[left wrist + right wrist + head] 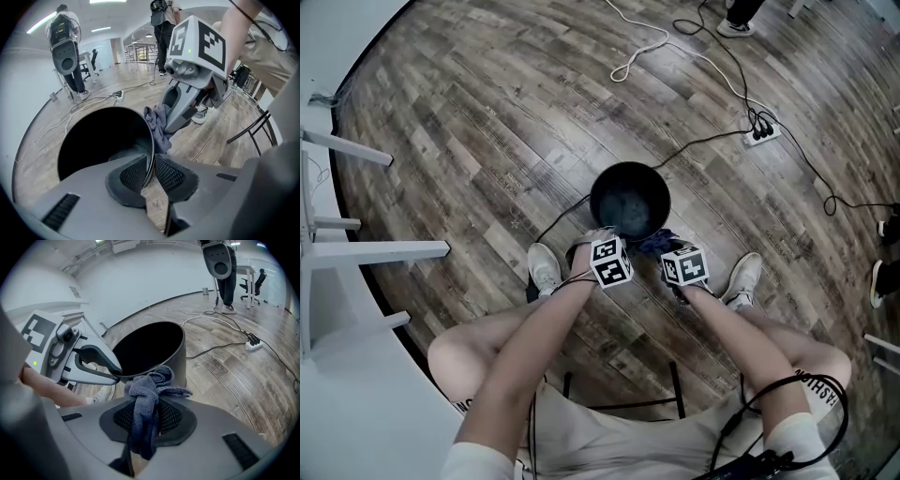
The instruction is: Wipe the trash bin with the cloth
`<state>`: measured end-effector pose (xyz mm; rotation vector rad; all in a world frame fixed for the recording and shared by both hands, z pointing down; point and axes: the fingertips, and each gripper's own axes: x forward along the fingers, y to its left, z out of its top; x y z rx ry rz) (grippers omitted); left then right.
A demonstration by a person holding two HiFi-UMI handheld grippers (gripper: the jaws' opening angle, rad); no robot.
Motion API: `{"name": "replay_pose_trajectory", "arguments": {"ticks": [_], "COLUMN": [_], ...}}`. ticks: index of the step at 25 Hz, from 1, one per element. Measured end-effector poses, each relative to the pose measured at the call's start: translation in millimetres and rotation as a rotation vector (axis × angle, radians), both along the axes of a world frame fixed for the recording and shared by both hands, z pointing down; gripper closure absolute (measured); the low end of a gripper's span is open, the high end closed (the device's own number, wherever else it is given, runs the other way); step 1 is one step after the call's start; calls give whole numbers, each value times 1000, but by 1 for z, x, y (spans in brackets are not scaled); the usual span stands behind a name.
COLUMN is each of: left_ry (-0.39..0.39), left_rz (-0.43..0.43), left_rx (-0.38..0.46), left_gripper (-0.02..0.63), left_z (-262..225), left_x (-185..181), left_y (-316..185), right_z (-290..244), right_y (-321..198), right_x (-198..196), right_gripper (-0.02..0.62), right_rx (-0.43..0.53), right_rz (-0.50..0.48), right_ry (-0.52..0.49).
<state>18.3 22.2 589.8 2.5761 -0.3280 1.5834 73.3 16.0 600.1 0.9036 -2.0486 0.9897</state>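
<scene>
1. A black round trash bin (630,199) stands open on the wood floor (487,141), just ahead of the seated person's shoes (544,267).
2. The left gripper (152,171) is pinched onto the bin's thin rim, with one pad inside and one outside.
3. The right gripper (145,420) is clamped on a bunched grey-blue cloth (147,390). The cloth appears to meet the bin's outer wall just under the rim.
4. Risk: hard rubbing could drag the loosely bunched cloth out of the jaws.
5. Risk: a sideways push may break the narrow rim grip, so the bin tips or skids.
6. Risk: the two grippers sit close together and might collide.
</scene>
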Motion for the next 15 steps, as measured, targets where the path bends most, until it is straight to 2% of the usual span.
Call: {"name": "replay_pose_trajectory", "arguments": {"ticks": [3,8,15], "left_ry": [3,40,61], "left_rz": [24,8,45], "left_rx": [-5,-35,-9], "left_gripper": [549,549,557], "left_z": [0,2,-1], "left_x": [1,1,2], "left_y": [1,0,1], "right_z": [13,41,93], "right_y": [-1,-3,-6], "right_x": [1,1,4], "right_gripper": [518,519,518], "right_rx": [-7,-16,-25], "right_rz": [12,20,32], "right_ry": [15,49,104]}}
